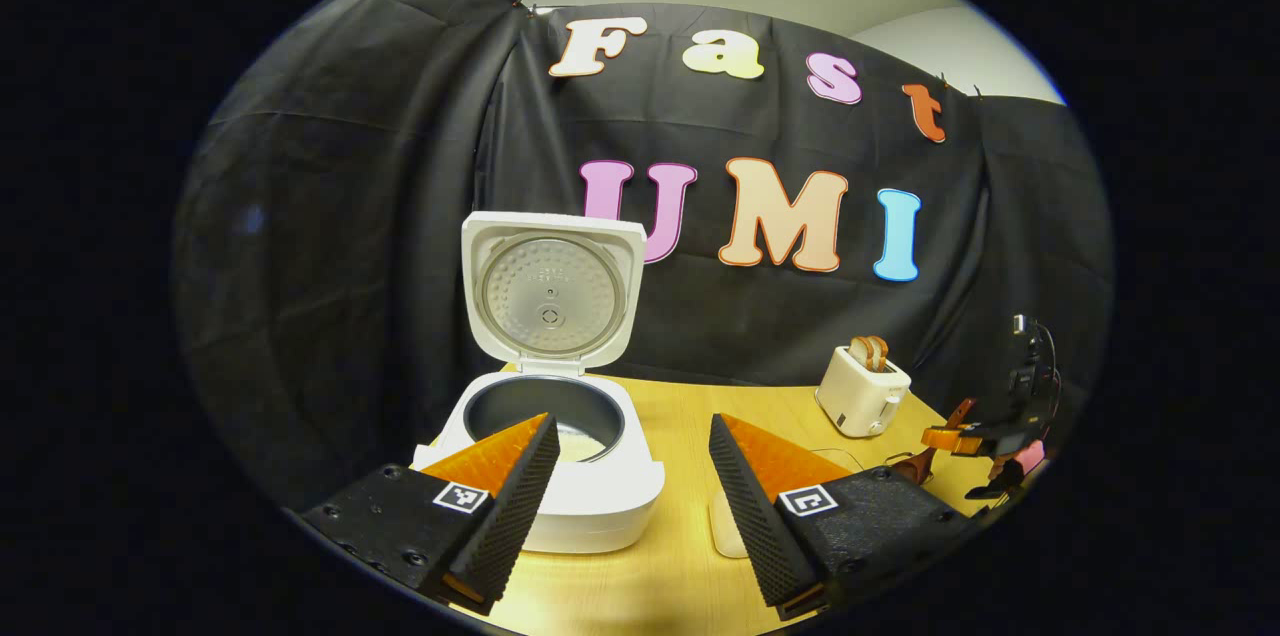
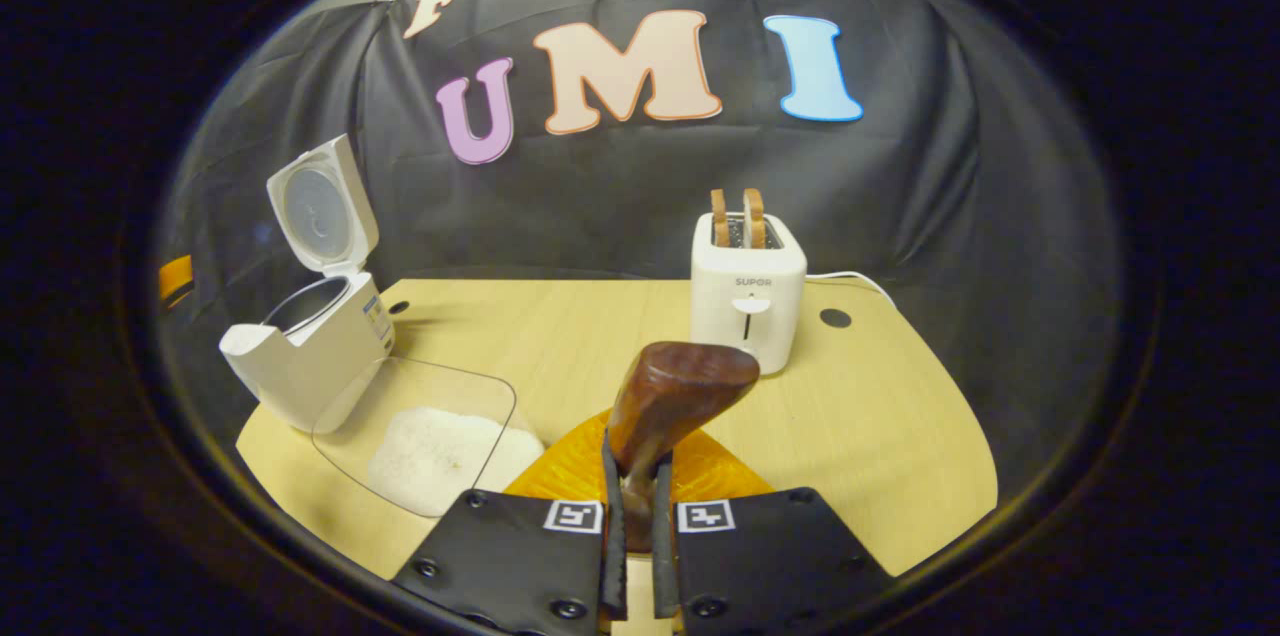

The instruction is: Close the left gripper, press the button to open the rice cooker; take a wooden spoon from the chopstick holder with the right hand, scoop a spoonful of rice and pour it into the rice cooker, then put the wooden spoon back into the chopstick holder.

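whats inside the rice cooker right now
The rice cooker stands open, lid up. Its dark inner pot shows, with a pale patch at the bottom that may be rice. The left gripper's finger hides part of the pot, so how much is inside is unclear.

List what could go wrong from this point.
1. The right gripper pinches the wooden spoon only low on its handle, so it might twist while scooping.
2. The rice container sits close beside the cooker; the spoon may nudge it.
3. The raised lid could block the pour.
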A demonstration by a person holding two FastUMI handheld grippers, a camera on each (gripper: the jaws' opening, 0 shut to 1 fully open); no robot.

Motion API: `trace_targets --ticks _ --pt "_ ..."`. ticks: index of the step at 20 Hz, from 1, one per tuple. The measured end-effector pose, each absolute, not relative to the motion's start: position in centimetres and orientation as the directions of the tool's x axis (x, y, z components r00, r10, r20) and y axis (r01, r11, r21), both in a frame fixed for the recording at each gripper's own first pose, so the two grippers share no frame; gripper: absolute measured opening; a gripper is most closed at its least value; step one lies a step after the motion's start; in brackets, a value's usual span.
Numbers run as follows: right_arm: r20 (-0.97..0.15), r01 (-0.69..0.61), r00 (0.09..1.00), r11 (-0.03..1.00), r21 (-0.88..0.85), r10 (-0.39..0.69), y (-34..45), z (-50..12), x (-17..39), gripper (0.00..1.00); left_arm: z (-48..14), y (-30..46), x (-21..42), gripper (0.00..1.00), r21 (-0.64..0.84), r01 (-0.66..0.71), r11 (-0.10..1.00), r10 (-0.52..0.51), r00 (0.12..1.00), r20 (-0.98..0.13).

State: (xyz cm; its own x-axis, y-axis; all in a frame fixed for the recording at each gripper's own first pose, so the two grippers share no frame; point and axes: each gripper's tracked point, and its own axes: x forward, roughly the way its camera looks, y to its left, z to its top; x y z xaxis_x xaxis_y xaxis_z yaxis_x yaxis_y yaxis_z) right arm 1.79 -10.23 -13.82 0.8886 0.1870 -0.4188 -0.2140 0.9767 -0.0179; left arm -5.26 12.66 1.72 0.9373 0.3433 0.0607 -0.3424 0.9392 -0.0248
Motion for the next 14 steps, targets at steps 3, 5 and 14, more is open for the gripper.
trace_targets --ticks 3,5,14 --pt "-0.436 -0.210 0.879 0.978 0.012 0.194 -10.8 -14.7 1.6 0.15 1.9 11.8 -4.9 0.89 -0.027 -0.362 0.932 0.363 0.929 0.067" --pt "-0.432 -0.220 0.875 0.974 0.044 0.217 -11.0 -14.5 1.1 0.20 2.3 11.0 -4.9 0.89 -0.036 -0.373 0.927 0.375 0.923 0.082" --pt "-0.365 -0.195 0.905 0.975 0.107 0.221 -14.9 -11.1 -0.5 0.76 5.5 11.2 -5.2 0.89 -0.117 -0.433 0.894 0.447 0.882 0.147"
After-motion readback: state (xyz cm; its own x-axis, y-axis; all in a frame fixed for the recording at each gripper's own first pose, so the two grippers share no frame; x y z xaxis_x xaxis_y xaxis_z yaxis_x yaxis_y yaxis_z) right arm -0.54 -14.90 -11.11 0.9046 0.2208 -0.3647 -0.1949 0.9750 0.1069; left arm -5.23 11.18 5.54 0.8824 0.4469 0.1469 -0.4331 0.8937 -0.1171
